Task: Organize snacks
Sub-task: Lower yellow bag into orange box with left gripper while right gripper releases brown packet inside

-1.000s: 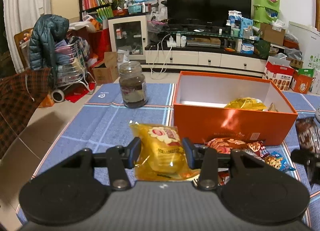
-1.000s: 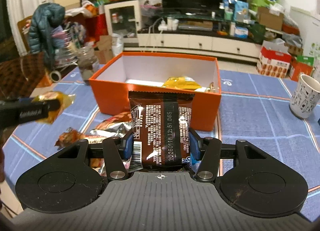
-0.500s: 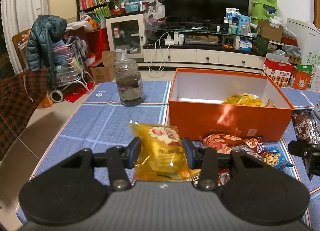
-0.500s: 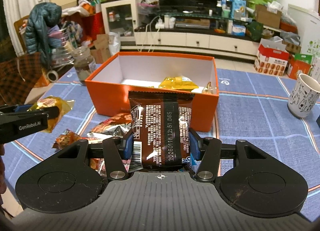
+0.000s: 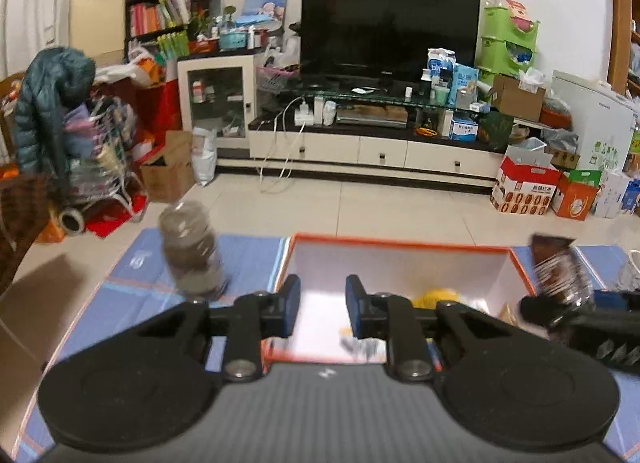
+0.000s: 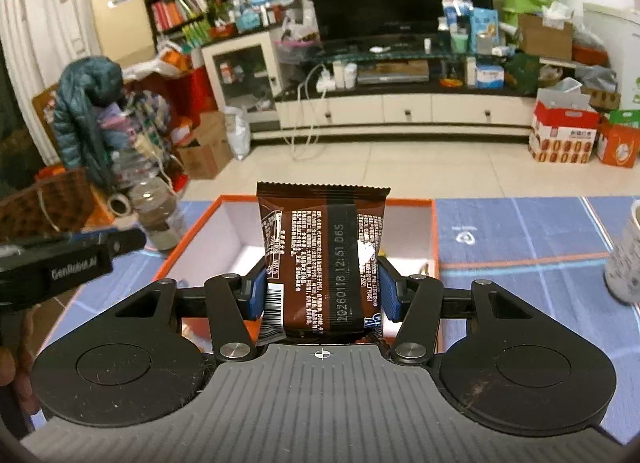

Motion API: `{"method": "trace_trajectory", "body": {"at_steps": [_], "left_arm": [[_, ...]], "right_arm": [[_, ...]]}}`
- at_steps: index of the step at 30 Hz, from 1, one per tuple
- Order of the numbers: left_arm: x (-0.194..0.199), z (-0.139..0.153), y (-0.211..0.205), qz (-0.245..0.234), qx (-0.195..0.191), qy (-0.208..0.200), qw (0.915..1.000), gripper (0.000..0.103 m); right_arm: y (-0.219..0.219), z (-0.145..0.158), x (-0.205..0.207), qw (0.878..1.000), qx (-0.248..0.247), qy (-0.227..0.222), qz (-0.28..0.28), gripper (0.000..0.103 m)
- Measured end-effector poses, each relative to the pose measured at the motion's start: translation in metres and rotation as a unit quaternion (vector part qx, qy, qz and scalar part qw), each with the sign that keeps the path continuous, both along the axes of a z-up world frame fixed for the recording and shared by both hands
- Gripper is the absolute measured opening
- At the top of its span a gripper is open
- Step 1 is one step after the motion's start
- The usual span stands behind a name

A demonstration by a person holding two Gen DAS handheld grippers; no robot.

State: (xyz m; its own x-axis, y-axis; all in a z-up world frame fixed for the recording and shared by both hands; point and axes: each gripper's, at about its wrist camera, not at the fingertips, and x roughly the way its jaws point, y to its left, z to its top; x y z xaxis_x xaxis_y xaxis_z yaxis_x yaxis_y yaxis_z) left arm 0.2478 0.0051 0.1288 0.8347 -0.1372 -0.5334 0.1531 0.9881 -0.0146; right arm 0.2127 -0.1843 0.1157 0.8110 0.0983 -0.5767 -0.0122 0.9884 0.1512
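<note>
Over the orange box, my right gripper pinched the brown snack packet upright; my left gripper had just closed, jaws empty, above the box interior.

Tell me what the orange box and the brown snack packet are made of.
Orange box: probably cardboard, matte-looking; thin straight walls, orange outside, white inside.
Brown snack packet: likely glossy plastic film; zigzag-cut top edge, crinkles, a bright glare spot on the print.

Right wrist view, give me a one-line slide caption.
Right gripper holds a brown snack packet upright over the open orange box.
</note>
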Motion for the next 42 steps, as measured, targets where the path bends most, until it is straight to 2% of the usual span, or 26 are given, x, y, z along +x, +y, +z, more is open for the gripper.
{"method": "trace_trajectory", "body": {"at_steps": [1,2,3,4,5,6,7,8,10,13,17,19,22,25,27,30,34,35,36,37,39,40,41,42], "left_arm": [[0.011,-0.003,-0.004,-0.001,-0.001,0.002,1.0000,0.028],[0.021,-0.006,-0.005,-0.001,-0.006,0.007,1.0000,0.049],[0.028,-0.007,-0.003,0.001,-0.011,0.015,0.9998,0.059],[0.030,-0.005,0.002,0.002,-0.020,0.016,0.9997,0.060],[0.026,-0.002,0.008,-0.006,-0.027,0.007,0.9996,0.067],[0.021,0.000,0.015,-0.013,-0.027,-0.006,0.9995,0.091],[0.014,0.000,0.022,-0.020,-0.020,-0.024,0.9993,0.102],[0.008,-0.004,0.030,-0.031,-0.009,-0.040,0.9987,0.101],[-0.003,-0.018,0.045,-0.071,0.015,-0.046,0.9963,0.101],[-0.017,-0.044,0.063,-0.087,0.028,-0.022,0.9956,0.101],[-0.031,-0.079,0.080,-0.093,0.023,0.008,0.9953,0.097],[-0.037,-0.091,0.082,-0.111,0.029,0.005,0.9934,0.095],[-0.042,-0.105,0.078,-0.143,0.060,-0.009,0.9878,0.095],[-0.038,-0.116,0.074,-0.168,0.047,-0.018,0.9845,0.094],[-0.034,-0.124,0.067,-0.179,0.048,-0.010,0.9827,0.089],[-0.026,-0.130,0.064,-0.188,0.038,-0.006,0.9815,0.089],[-0.017,-0.132,0.068,-0.191,0.001,0.006,0.9816,0.087],[-0.018,-0.134,0.068,-0.200,-0.006,0.010,0.9797,0.082],[-0.018,-0.135,0.065,-0.207,-0.004,0.013,0.9783,0.074],[-0.020,-0.138,0.062,-0.208,0.001,0.016,0.9781,0.069],[-0.017,-0.141,0.061,-0.203,-0.007,0.034,0.9785,0.051],[-0.016,-0.142,0.061,-0.195,-0.011,0.045,0.9797,0.048],[-0.016,-0.142,0.061,-0.189,-0.012,0.052,0.9805,0.038],[-0.016,-0.141,0.061,-0.182,-0.009,0.059,0.9815,0.036]], "right_arm": [[0.003,-0.003,0.013,1.000,-0.011,0.008,0.003,0.040],[0.004,-0.008,0.024,1.000,-0.017,0.016,0.005,0.040],[0.002,-0.012,0.034,1.000,-0.015,0.024,-0.004,0.040],[0.000,-0.012,0.036,1.000,-0.011,0.025,-0.013,0.041],[-0.002,-0.010,0.031,1.000,-0.004,0.015,-0.017,0.042],[-0.003,-0.008,0.022,1.000,0.000,-0.001,-0.015,0.045],[-0.003,-0.006,0.013,1.000,-0.003,-0.016,-0.009,0.056],[-0.003,-0.006,0.006,1.000,-0.012,-0.024,-0.008,0.059],[-0.005,-0.007,-0.002,0.999,-0.021,-0.035,-0.009,0.059],[-0.015,-0.010,-0.004,0.999,-0.010,-0.030,-0.016,0.059],[-0.023,-0.018,-0.014,0.999,-0.022,-0.017,-0.024,0.059],[-0.022,-0.027,-0.027,0.999,-0.032,-0.008,-0.021,0.059],[-0.018,-0.047,-0.056,1.000,-0.021,0.004,-0.005,0.058],[-0.014,-0.074,-0.062,0.999,0.025,0.012,-0.019,0.059],[-0.010,-0.092,-0.053,0.998,0.055,0.019,-0.040,0.059],[0.002,-0.115,-0.035,0.994,0.085,0.040,-0.049,0.058],[0.008,-0.128,-0.023,0.991,0.095,0.038,-0.083,0.060],[0.008,-0.131,-0.021,0.991,0.099,0.039,-0.086,0.060],[0.008,-0.132,-0.019,0.991,0.095,0.039,-0.086,0.052],[0.011,-0.135,-0.018,0.992,0.083,0.044,-0.086,0.040],[0.009,-0.138,-0.017,0.992,0.081,0.048,-0.080,0.040],[0.009,-0.137,-0.018,0.993,0.079,0.047,-0.076,0.040],[0.009,-0.136,-0.020,0.993,0.079,0.047,-0.075,0.039],[0.008,-0.135,-0.021,0.993,0.082,0.046,-0.072,0.039]]}}
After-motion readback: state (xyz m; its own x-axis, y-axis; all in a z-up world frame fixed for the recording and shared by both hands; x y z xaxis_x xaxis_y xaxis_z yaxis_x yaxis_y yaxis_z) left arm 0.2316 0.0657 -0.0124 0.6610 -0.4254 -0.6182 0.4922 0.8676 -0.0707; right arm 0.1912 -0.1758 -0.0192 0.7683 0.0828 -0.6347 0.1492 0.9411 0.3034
